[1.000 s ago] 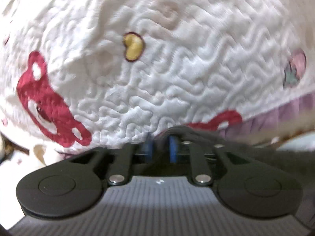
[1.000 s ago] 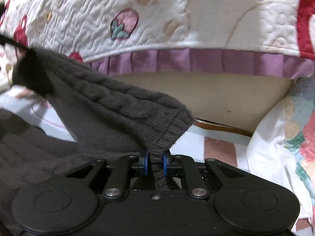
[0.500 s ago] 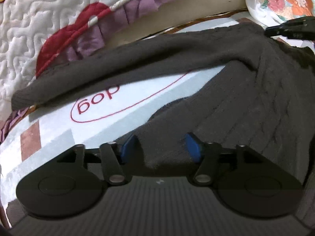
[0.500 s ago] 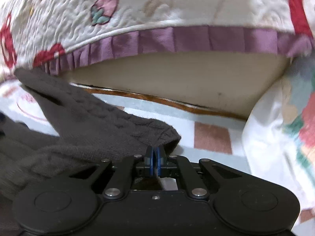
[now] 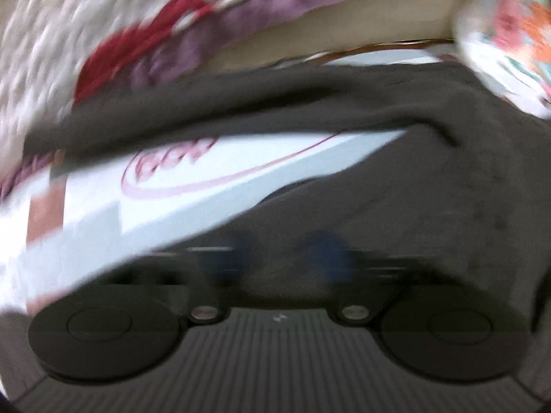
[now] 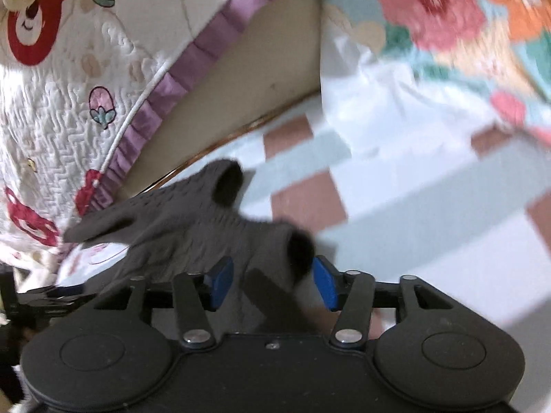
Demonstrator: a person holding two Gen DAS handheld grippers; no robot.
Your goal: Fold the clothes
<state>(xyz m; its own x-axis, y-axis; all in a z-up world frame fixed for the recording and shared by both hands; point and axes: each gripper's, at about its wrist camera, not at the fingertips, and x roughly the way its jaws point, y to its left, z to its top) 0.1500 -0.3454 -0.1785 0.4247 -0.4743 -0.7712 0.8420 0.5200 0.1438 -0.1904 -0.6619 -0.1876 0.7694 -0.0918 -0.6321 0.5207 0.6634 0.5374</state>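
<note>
A dark grey cable-knit sweater (image 5: 413, 189) lies on a white printed mat (image 5: 206, 179). One sleeve stretches along the back. In the blurred left wrist view my left gripper (image 5: 277, 261) is closing, its smeared blue pads (image 5: 327, 258) pinching a fold of the sweater's near edge. In the right wrist view my right gripper (image 6: 272, 282) is opening. A sleeve cuff (image 6: 275, 251) lies loose between its spread blue pads (image 6: 323, 285), and they do not press on it. A second cuff (image 6: 224, 182) lies just beyond.
A white quilted cover with red bear prints and a purple frill (image 6: 69, 120) hangs along the back, above a beige bed base (image 6: 258, 79). A floral pillow (image 6: 447, 34) lies at the right. The checked mat (image 6: 413, 206) shows bare to the right of the cuffs.
My right gripper let go of the cuff, spread its jaws, rolled and swung right. My left gripper came down from the quilt onto the sweater, and its pads have drawn together on the fabric.
</note>
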